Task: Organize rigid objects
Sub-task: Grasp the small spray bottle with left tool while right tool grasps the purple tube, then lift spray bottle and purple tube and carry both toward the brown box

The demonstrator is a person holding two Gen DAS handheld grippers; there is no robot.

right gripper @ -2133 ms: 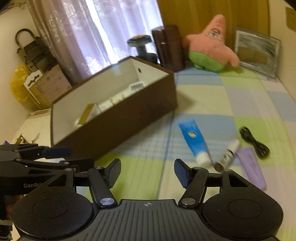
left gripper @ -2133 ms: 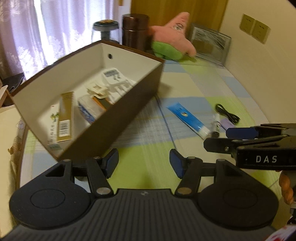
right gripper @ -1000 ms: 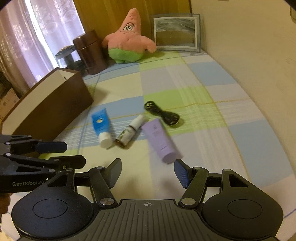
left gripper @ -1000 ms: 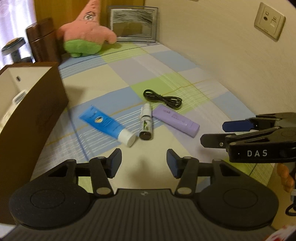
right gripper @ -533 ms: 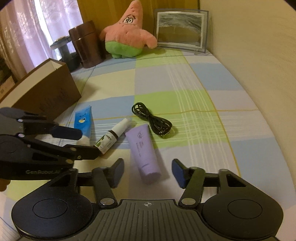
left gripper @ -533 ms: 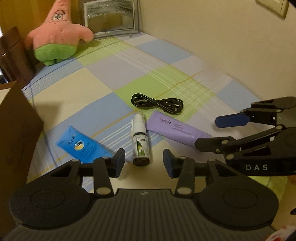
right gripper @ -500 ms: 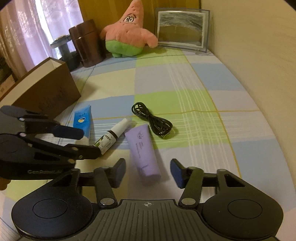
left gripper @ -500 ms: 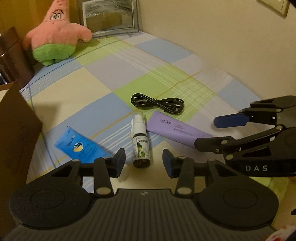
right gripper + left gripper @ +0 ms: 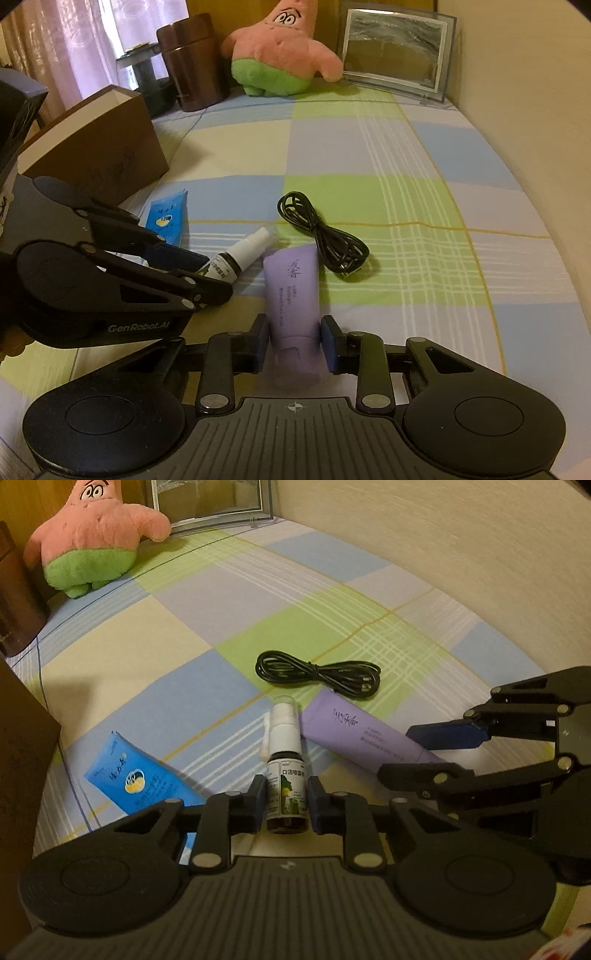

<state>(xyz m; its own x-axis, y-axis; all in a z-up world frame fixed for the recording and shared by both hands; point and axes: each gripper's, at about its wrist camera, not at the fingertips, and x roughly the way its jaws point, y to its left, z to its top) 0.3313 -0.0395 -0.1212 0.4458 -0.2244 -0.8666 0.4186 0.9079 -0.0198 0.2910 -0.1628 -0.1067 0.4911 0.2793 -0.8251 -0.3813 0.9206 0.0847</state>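
My left gripper (image 9: pixel 286 799) is shut on a small brown spray bottle (image 9: pixel 285 775) with a white nozzle, lying on the checked cloth; the bottle also shows in the right wrist view (image 9: pixel 236 258). My right gripper (image 9: pixel 294 341) is shut on the cap end of a purple tube (image 9: pixel 293 288), which also shows in the left wrist view (image 9: pixel 354 731). A blue tube (image 9: pixel 136 775) lies left of the bottle. A coiled black cable (image 9: pixel 317 674) lies just beyond both.
A brown open box (image 9: pixel 96 147) stands at the left. A brown canister (image 9: pixel 192 62), a pink star plush (image 9: pixel 280 48) and a picture frame (image 9: pixel 395 51) stand at the back. A wall runs along the right side.
Both grippers swung right from the box, came down over the loose items and closed, the left on the spray bottle and the right on the purple tube.
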